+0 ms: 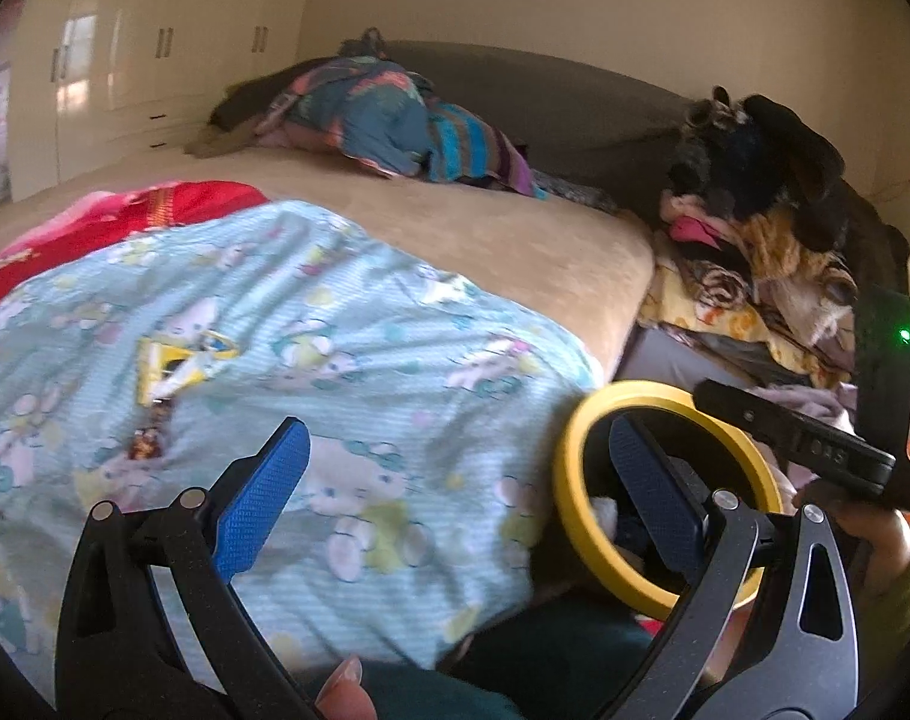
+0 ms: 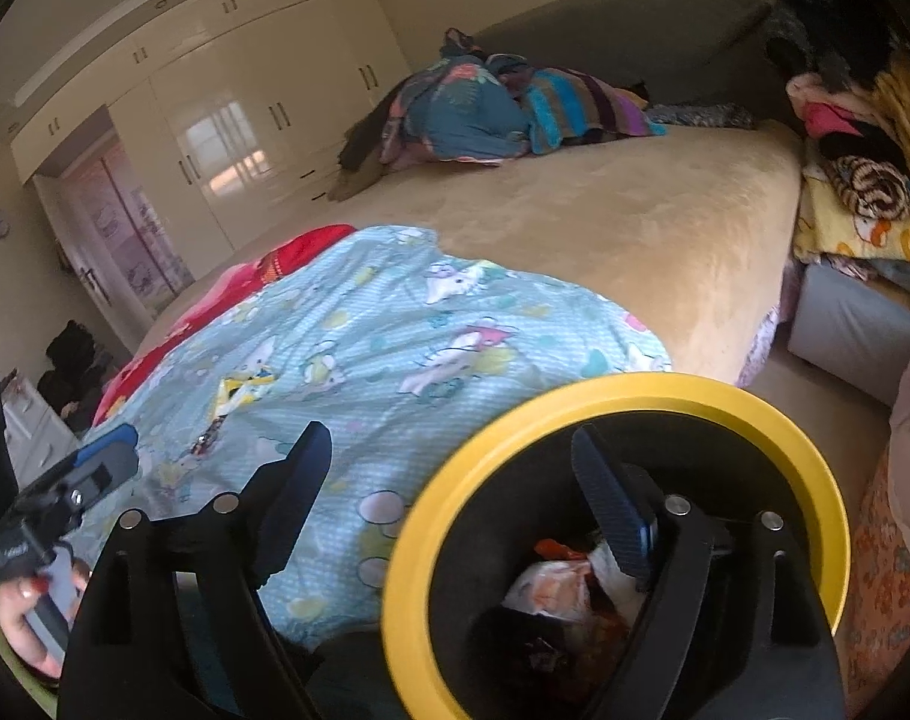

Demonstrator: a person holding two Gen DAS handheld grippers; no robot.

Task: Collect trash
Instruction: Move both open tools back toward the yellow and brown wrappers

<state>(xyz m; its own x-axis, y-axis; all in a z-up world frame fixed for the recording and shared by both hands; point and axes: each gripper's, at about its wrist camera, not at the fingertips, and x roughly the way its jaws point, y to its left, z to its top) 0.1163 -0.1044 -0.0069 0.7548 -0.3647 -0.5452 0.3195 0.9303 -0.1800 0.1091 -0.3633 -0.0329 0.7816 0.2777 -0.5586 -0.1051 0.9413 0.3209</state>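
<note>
Right tongs [image 2: 455, 504] spread wide, empty, over yellow-rimmed bin [image 2: 814, 468] already holding wrappers; left tongs [image 1: 455, 480] likewise wide; yellow wrapper [image 1: 176, 363] and small dark wrapper [image 1: 146, 441] remain ahead-left on bed quilt [image 1: 395, 360].

I am seeing wrappers [image 1: 173, 369] lying on the blanket [image 1: 347, 324] at left | bin [image 2: 622, 414] sitting lower right beside the bed [image 2: 634, 228] | trash [image 2: 568, 588] lying inside it

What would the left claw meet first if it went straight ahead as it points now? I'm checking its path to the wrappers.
Probably the cartoon-print blanket, right of the yellow wrapper; depth is uncertain. The left claw is open.
</note>
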